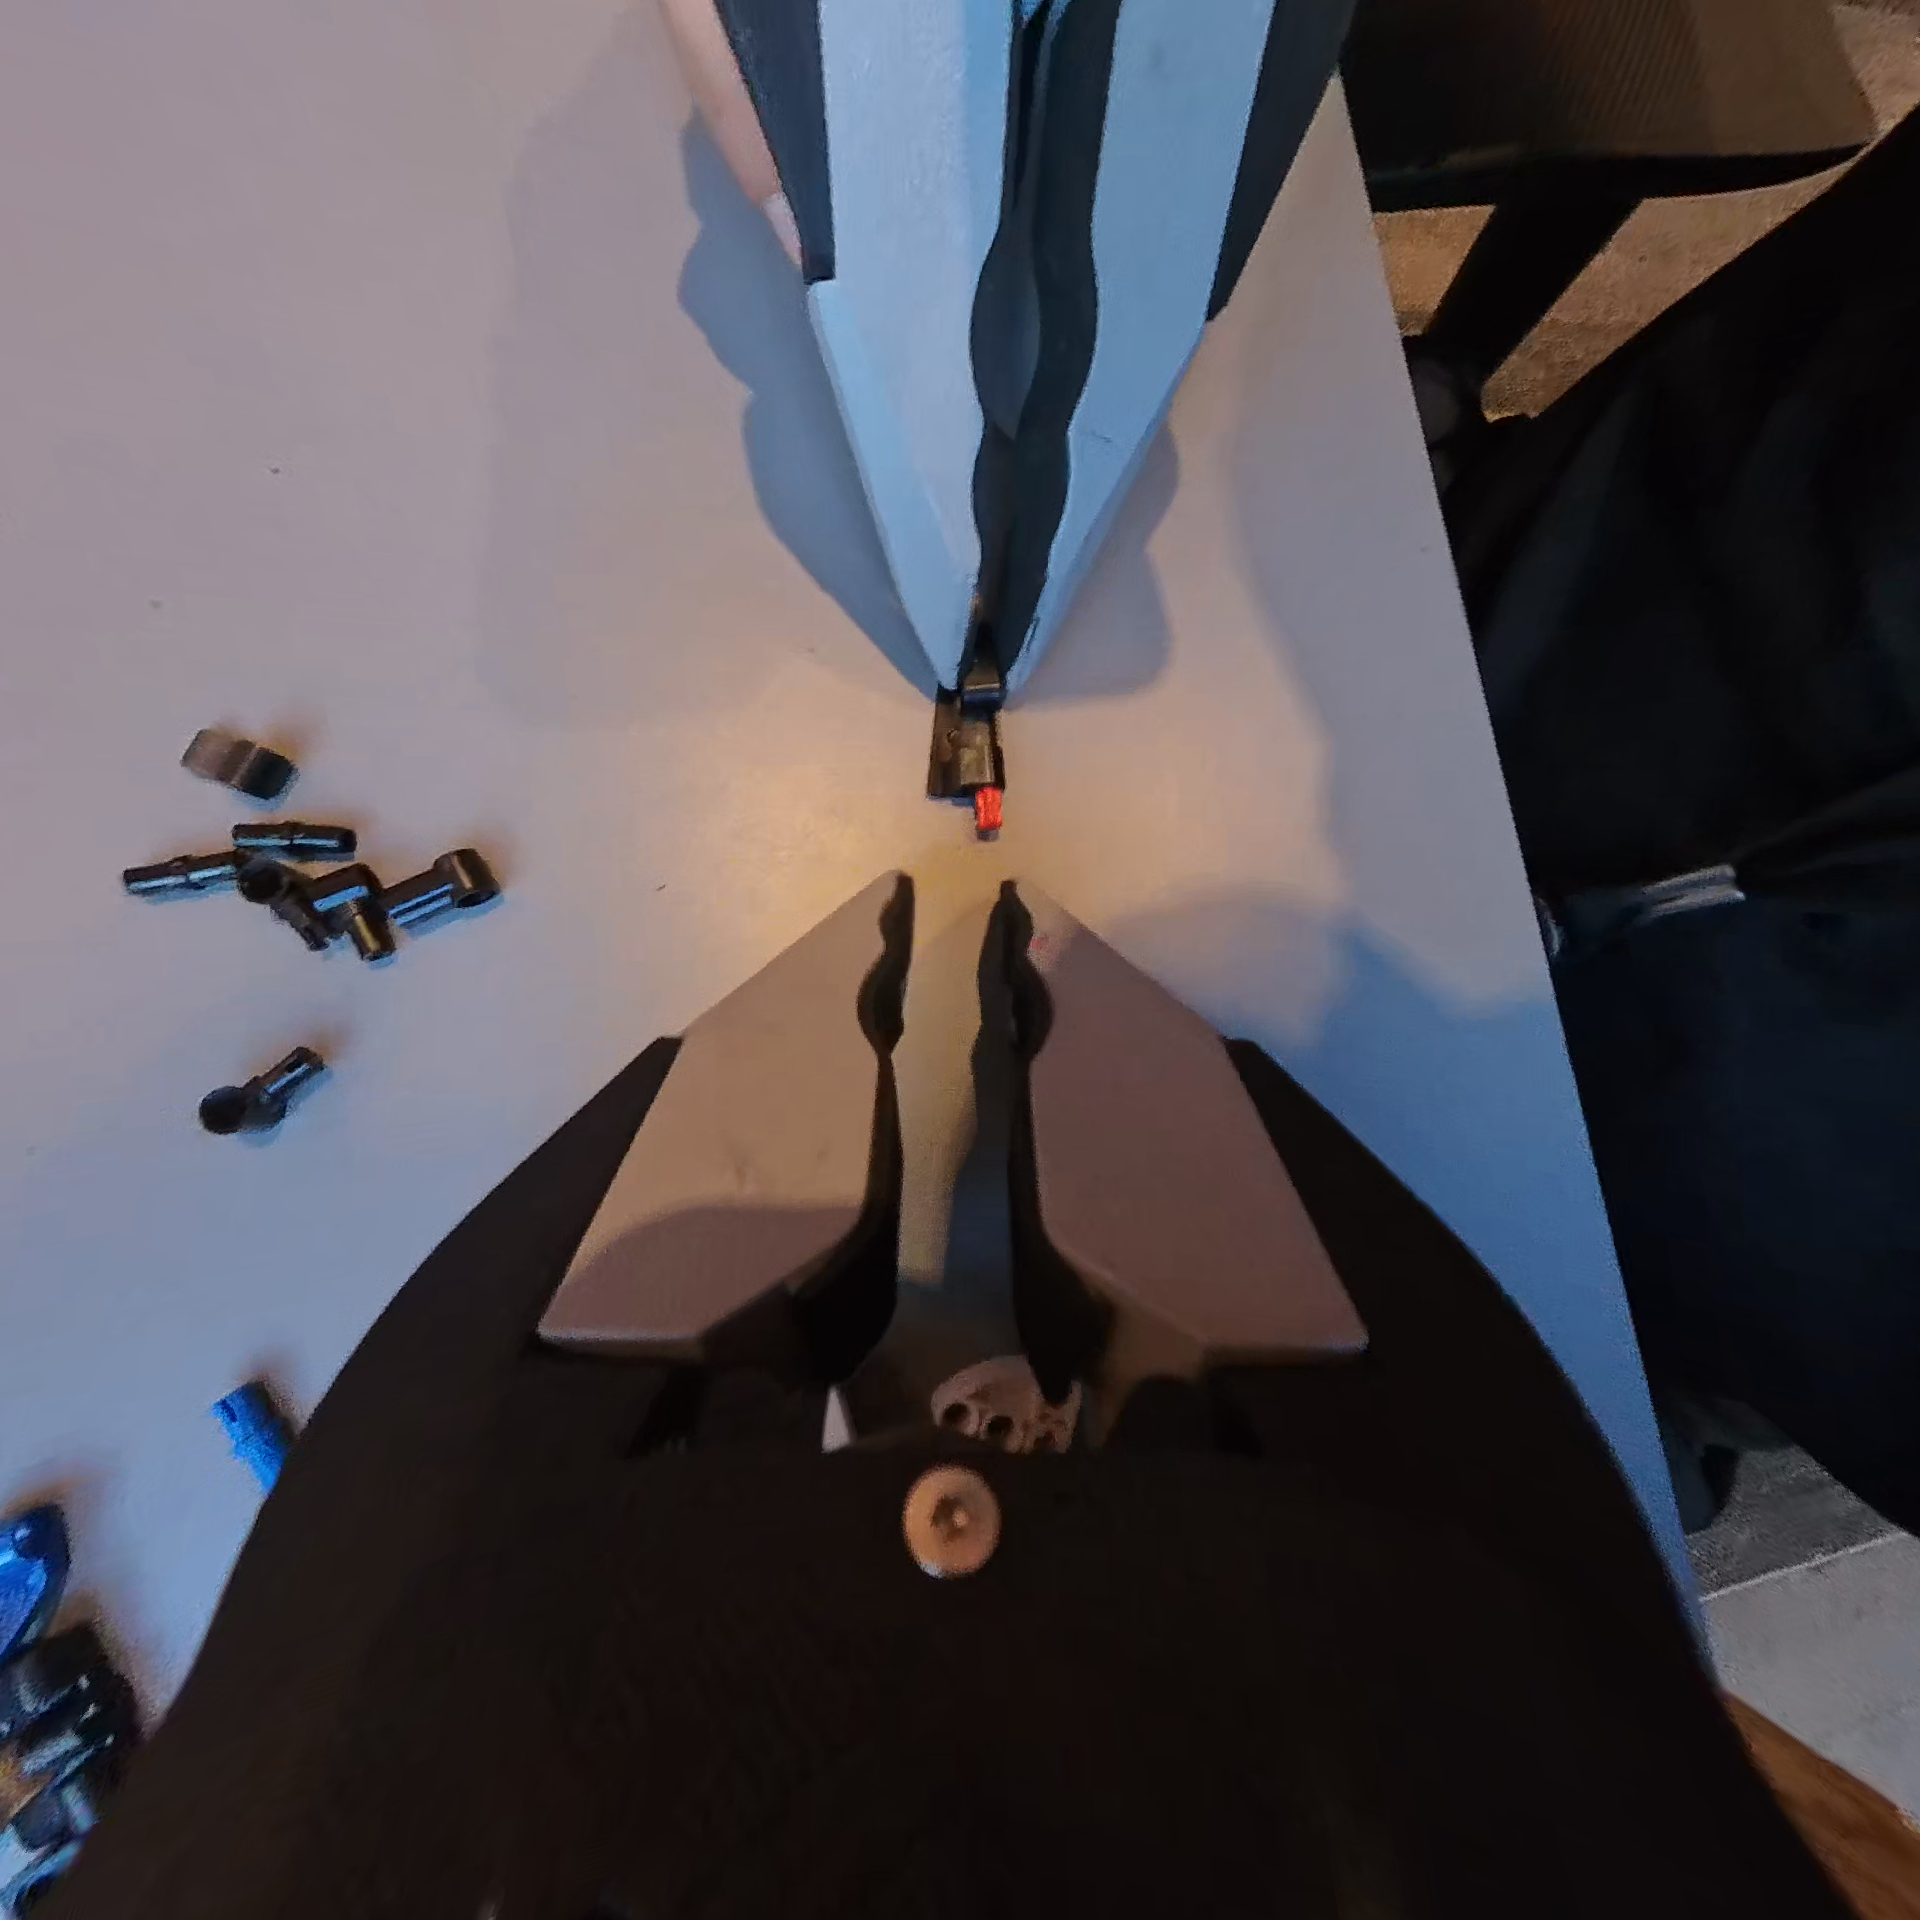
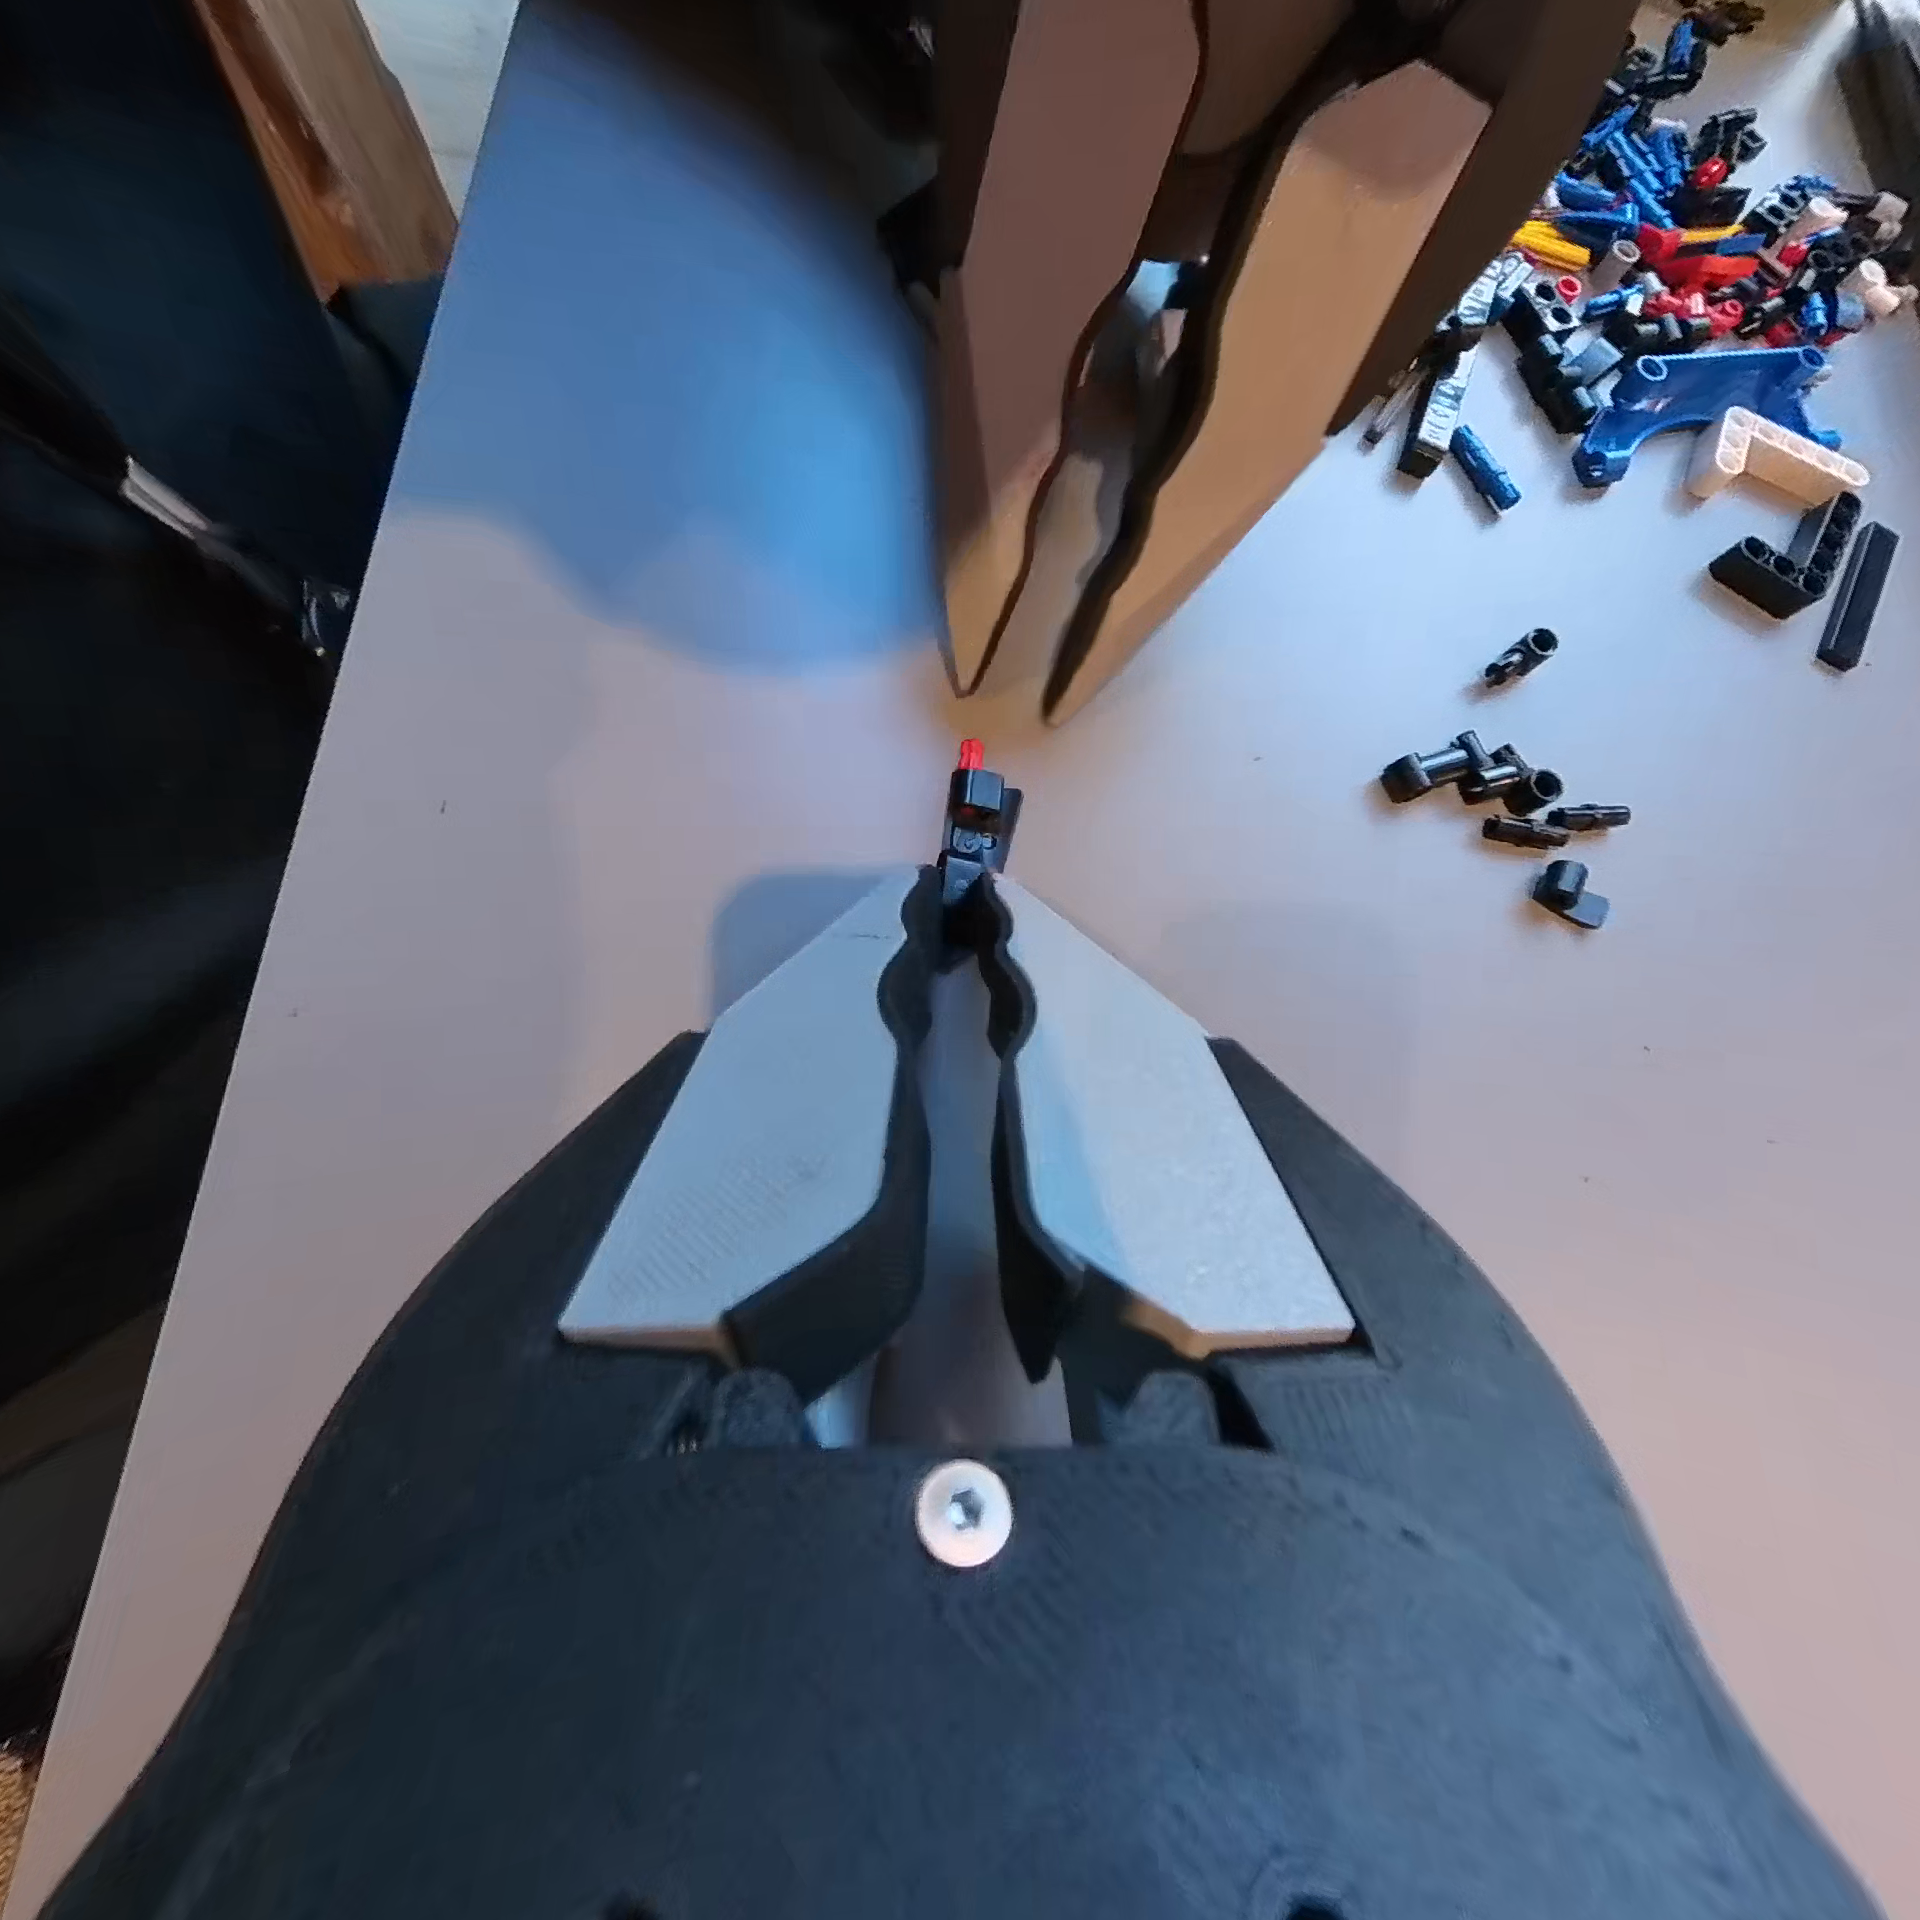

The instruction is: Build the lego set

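Black plastic lego connector with a red pin point(image 2: 975, 805) at its tip sat pinched between the right gripper point(image 2: 961, 883) fingertips, above the pale tabletop point(image 2: 623, 935). Facing it, just apart, the left gripper point(image 1: 954, 883) stood narrowly parted, holding nothing. Small loose black pins point(image 2: 1507, 800) lay nearby, a mixed multicoloured brick pile point(image 2: 1714, 260) beyond.

White table point(image 1: 416, 416) under warm light, dark chair point(image 1: 1714, 935) beside it, beige carpet point(image 1: 1538, 270), wooden furniture point(image 2: 312, 156)
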Action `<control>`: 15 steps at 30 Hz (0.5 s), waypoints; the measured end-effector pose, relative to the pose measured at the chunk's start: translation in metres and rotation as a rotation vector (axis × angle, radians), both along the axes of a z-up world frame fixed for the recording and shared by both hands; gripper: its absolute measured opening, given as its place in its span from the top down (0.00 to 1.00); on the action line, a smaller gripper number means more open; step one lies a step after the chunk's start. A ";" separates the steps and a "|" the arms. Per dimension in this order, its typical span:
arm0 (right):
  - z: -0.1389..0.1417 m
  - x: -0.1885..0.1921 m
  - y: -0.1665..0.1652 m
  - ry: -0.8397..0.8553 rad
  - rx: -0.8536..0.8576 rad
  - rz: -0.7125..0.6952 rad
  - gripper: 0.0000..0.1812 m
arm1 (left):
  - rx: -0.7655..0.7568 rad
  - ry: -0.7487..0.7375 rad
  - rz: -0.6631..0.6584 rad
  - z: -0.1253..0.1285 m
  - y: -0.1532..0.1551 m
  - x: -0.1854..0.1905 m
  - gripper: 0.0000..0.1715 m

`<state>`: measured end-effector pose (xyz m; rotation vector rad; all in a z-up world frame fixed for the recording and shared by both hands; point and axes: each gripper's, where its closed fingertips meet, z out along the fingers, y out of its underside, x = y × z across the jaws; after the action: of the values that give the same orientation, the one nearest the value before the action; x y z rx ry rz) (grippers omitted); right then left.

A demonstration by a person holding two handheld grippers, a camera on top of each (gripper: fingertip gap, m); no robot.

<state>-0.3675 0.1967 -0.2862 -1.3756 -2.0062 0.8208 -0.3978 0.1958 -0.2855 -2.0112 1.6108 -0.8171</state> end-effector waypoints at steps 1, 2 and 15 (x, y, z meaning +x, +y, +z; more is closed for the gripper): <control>0.000 0.000 0.000 -0.001 -0.004 -0.001 0.98 | 0.000 -0.004 0.009 0.000 0.001 0.000 0.91; 0.001 0.000 0.001 0.002 -0.005 -0.005 0.98 | 0.005 -0.008 0.013 0.000 0.002 0.001 0.90; 0.094 -0.025 0.017 0.493 -0.553 -0.115 0.98 | 0.082 -0.374 0.187 0.068 0.029 0.011 0.84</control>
<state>-0.3921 0.2141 -0.1919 -1.3727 -1.3588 1.5633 -0.3872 0.2250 -0.2172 -1.7898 1.2087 -0.9702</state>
